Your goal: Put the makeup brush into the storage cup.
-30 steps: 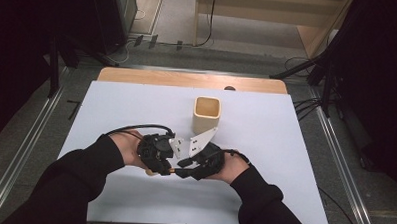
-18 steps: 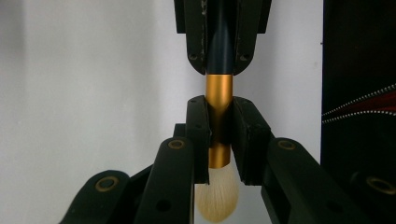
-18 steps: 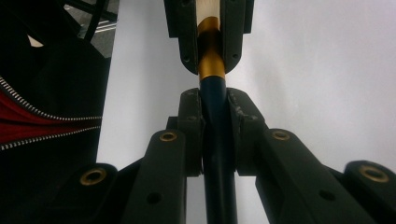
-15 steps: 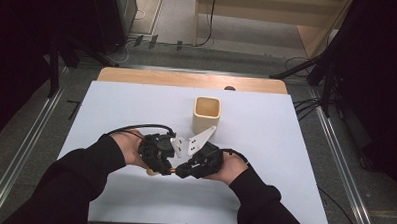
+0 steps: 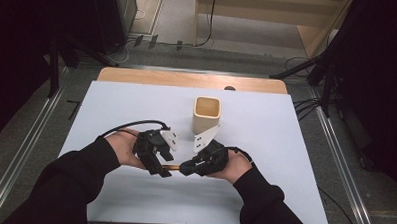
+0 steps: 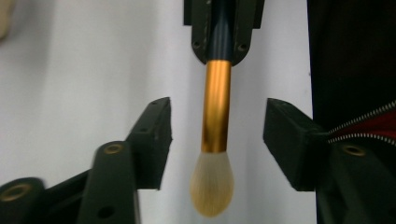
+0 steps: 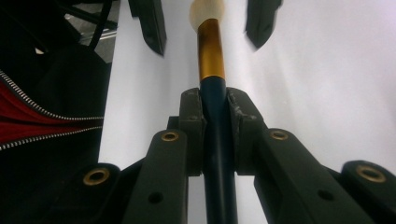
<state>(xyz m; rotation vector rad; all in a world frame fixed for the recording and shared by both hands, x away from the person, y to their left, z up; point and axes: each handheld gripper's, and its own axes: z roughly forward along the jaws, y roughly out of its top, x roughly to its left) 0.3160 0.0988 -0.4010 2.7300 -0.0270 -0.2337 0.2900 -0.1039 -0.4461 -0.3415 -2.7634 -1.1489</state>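
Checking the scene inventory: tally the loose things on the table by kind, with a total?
Makeup brush: 1
Square beige cup: 1
Total: 2

White-topped table point(image 5: 111, 104), tan square cup point(image 5: 207, 114) upright.
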